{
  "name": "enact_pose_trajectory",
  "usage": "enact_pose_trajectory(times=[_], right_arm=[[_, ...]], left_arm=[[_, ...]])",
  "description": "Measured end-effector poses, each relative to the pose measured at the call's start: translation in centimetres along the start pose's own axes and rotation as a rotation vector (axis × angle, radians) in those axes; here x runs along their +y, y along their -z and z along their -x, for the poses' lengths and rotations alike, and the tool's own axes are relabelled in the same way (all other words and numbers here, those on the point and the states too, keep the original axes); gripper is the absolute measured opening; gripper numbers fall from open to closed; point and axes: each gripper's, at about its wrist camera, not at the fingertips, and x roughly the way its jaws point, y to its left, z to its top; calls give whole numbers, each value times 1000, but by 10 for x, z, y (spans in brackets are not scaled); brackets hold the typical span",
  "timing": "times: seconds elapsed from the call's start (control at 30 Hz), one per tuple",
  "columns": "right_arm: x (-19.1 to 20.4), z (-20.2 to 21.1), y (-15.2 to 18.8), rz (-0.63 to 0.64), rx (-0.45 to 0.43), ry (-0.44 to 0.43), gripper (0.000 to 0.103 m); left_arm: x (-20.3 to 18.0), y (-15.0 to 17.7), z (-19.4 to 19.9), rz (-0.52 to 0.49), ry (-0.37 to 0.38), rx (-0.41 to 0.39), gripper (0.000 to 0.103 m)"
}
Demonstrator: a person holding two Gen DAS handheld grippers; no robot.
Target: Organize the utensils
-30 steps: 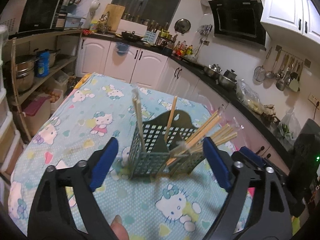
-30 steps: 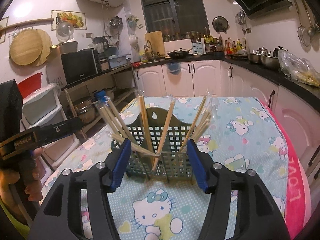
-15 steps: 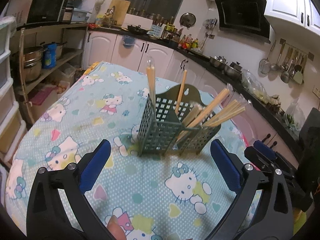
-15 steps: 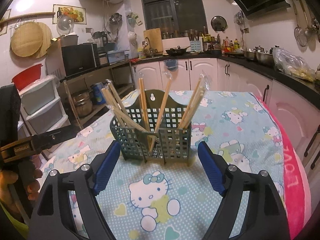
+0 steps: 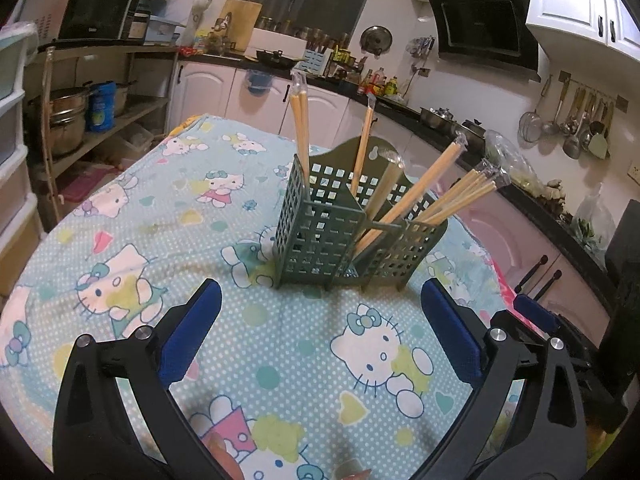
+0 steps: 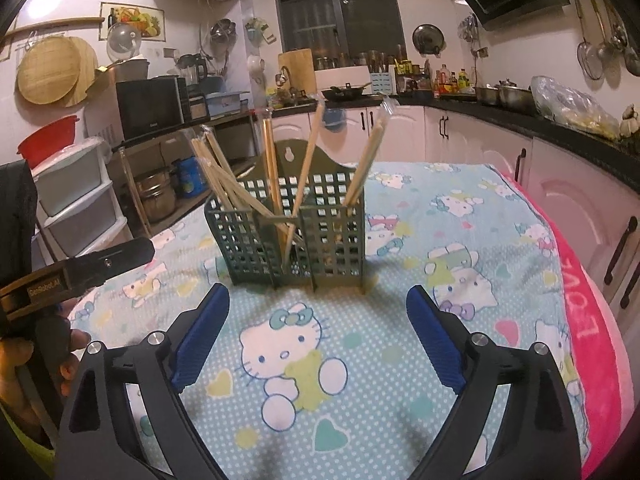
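A green lattice utensil holder stands upright on the Hello Kitty tablecloth. It holds several wrapped pairs of wooden chopsticks leaning in its compartments. It also shows in the right wrist view with the chopsticks fanned out. My left gripper is open and empty, a short way in front of the holder. My right gripper is open and empty, also just in front of it. The left gripper's body shows at the left of the right wrist view.
A pink towel lies along the table's right edge. Kitchen cabinets and a dark counter with pots run behind and to the right. Shelves with pots and plastic drawers stand to the left.
Both grippers have drawn back from the holder, which now looks smaller and farther off. Both have opened wider. The holder and chopsticks stay in place.
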Motion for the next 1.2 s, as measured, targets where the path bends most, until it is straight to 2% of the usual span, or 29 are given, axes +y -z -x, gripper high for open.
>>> enact_pose_trajectory(times=[0.2,0.47,0.8,1.2], right_arm=[[-4,-2,12,-5,-3,21,91],[-10,-2,19,0,-41,59,94],[-10,3,23,10,-123,85,96],[-4,2,18,45,-213,114,96]], left_arm=[[-3,11,-4,-21,-6,-4,91],[-14,18,-2,-75,-26,-62,91],[-16,26,-8,-101,-72,-104,91],[-19,26,-15,-117,-89,-136,91]])
